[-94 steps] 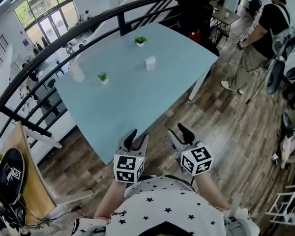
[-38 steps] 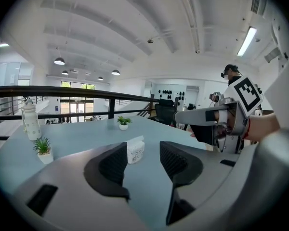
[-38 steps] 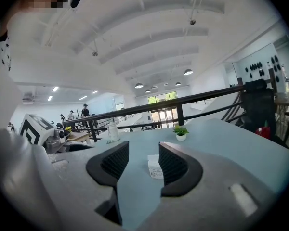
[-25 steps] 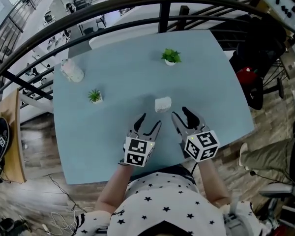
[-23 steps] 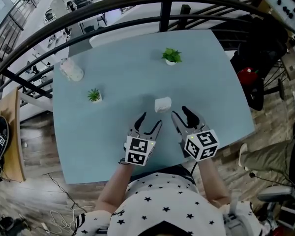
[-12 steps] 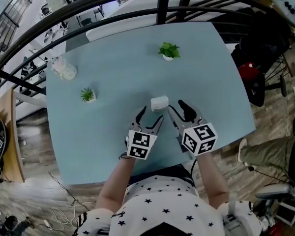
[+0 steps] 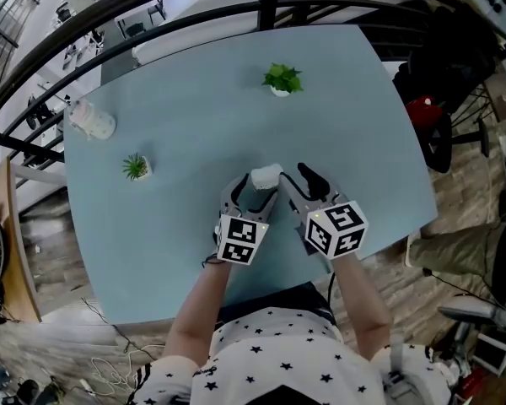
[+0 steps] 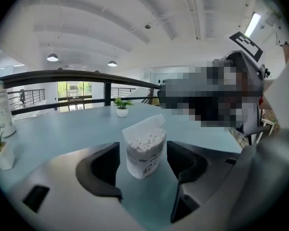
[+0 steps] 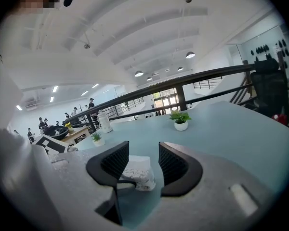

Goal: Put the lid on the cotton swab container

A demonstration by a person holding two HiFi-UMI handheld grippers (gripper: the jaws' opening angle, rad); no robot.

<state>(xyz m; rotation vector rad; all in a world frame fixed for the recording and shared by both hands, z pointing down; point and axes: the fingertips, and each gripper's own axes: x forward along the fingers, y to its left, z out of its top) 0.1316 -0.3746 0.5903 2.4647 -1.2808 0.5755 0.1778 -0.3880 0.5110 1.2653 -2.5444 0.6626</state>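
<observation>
The cotton swab container point(image 7: 266, 176) is a small clear tub full of white swabs, standing on the light blue table point(image 7: 194, 133). Its flap lid point(image 8: 147, 123) is tilted up at the top of the tub point(image 8: 144, 150). My left gripper point(image 7: 251, 191) is open, with the container between its two fingers point(image 8: 100, 170) and a gap on each side. My right gripper point(image 7: 302, 181) is open just to the right of the container. In the right gripper view the container point(image 9: 138, 173) shows low between the jaws, partly hidden behind the left finger point(image 9: 111, 165).
Two small potted plants point(image 7: 281, 79) point(image 7: 136, 167) and a white bottle point(image 7: 91, 121) stand farther back on the table. A dark railing point(image 7: 152, 28) curves round the far side. The near table edge point(image 7: 261, 289) is by my body; wooden floor and a chair lie to the right.
Both grippers have moved forward to the container. The left jaws, which were short of it, now stand on either side of it. The right gripper has come up beside it.
</observation>
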